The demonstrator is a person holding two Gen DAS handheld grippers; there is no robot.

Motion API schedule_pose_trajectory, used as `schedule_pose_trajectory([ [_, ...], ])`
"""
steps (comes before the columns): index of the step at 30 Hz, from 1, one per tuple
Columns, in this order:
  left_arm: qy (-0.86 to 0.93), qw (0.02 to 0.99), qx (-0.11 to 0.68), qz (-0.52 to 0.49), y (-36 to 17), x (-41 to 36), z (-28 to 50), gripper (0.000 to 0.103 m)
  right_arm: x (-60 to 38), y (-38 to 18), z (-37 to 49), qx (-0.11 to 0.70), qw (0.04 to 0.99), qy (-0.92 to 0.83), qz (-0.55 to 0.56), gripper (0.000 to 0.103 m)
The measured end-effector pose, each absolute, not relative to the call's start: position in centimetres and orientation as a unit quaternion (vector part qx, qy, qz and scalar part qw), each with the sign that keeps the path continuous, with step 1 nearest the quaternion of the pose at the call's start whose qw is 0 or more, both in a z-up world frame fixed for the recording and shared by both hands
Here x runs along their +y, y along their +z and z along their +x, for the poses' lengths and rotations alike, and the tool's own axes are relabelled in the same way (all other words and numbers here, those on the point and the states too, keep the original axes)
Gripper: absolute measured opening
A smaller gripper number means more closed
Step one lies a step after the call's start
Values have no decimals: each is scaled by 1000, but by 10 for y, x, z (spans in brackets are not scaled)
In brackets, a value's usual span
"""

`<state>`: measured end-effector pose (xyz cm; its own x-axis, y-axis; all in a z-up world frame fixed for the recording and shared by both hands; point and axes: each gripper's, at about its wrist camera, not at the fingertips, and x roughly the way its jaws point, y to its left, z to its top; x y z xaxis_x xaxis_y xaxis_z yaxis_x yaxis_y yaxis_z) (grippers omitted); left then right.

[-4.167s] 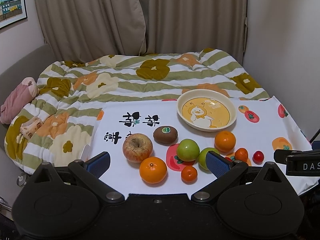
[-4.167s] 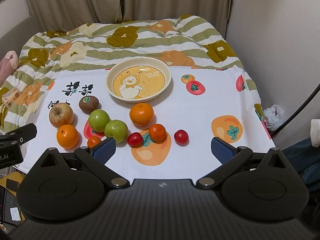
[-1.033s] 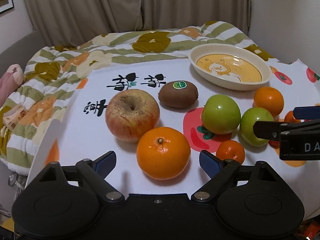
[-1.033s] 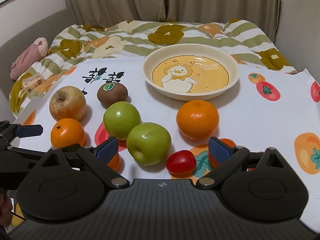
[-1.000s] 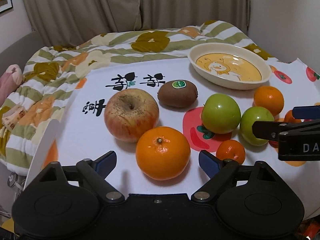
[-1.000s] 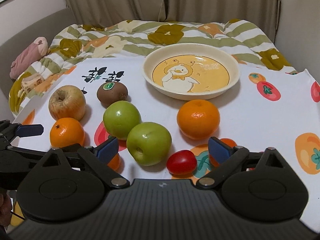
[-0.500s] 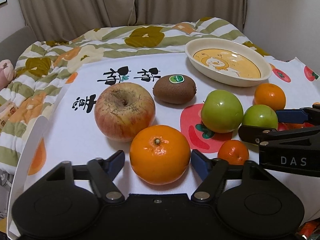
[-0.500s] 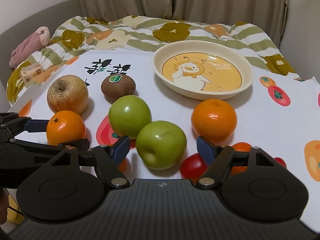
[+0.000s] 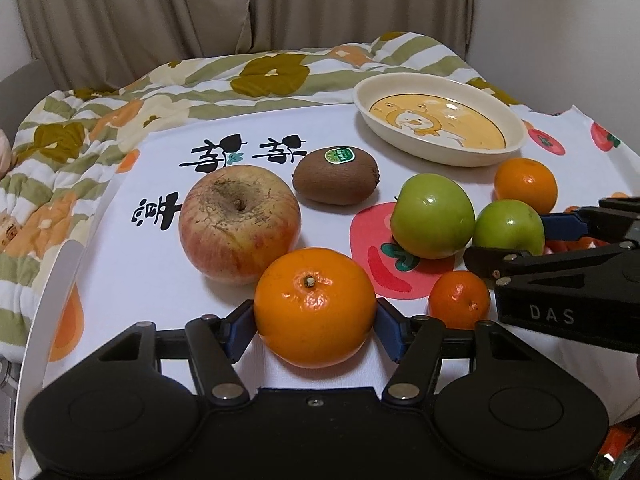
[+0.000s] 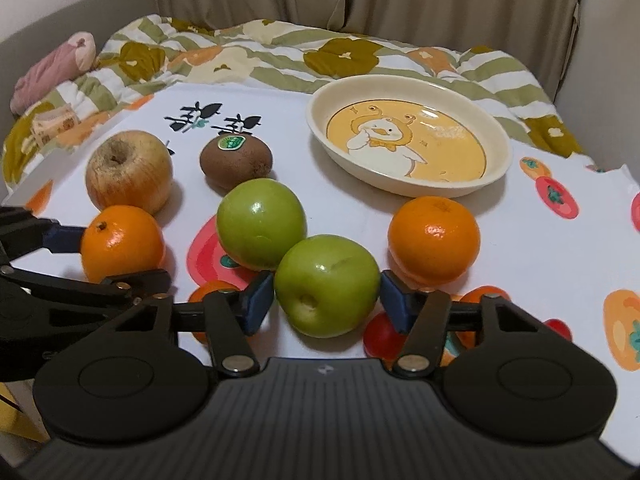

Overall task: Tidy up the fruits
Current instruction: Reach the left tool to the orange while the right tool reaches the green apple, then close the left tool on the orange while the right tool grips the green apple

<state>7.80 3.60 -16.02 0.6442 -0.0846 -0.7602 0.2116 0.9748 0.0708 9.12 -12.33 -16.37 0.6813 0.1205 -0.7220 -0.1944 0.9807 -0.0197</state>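
My left gripper [image 9: 314, 326] is shut on the near orange [image 9: 315, 306], its blue pads touching both sides; the orange rests on the white cloth. My right gripper [image 10: 327, 300] is shut on the nearer green apple [image 10: 327, 285], pads against both sides. A second green apple [image 10: 261, 223], a red-yellow apple [image 9: 239, 222], a kiwi [image 9: 335, 175], another orange [image 10: 434, 239], a small tangerine [image 9: 459, 299] and red cherry tomatoes [image 10: 378, 335] lie around them. The cream duck plate [image 10: 412, 190] stands empty at the back right.
The fruit lies on a white printed cloth [image 9: 168, 280] over a small table, its left edge near the red-yellow apple. A flowered striped quilt [image 9: 120, 112] and curtains lie behind. A pink plush [image 10: 52, 68] rests far left.
Both grippers moved forward and down to the fruit and closed: the left onto the near orange, the right onto the nearer green apple. The fruits have not left the cloth.
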Motion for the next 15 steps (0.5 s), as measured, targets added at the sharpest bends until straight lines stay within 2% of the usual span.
schedule_pose_trajectory([
  [9,-93,900,418,79,-153,42,70,66,-126,-152,87,399,914,71,-26,71],
  [15,-102,904,409,75,-130,44,61,66,-128,-126,79,396,916,56,-19,71],
])
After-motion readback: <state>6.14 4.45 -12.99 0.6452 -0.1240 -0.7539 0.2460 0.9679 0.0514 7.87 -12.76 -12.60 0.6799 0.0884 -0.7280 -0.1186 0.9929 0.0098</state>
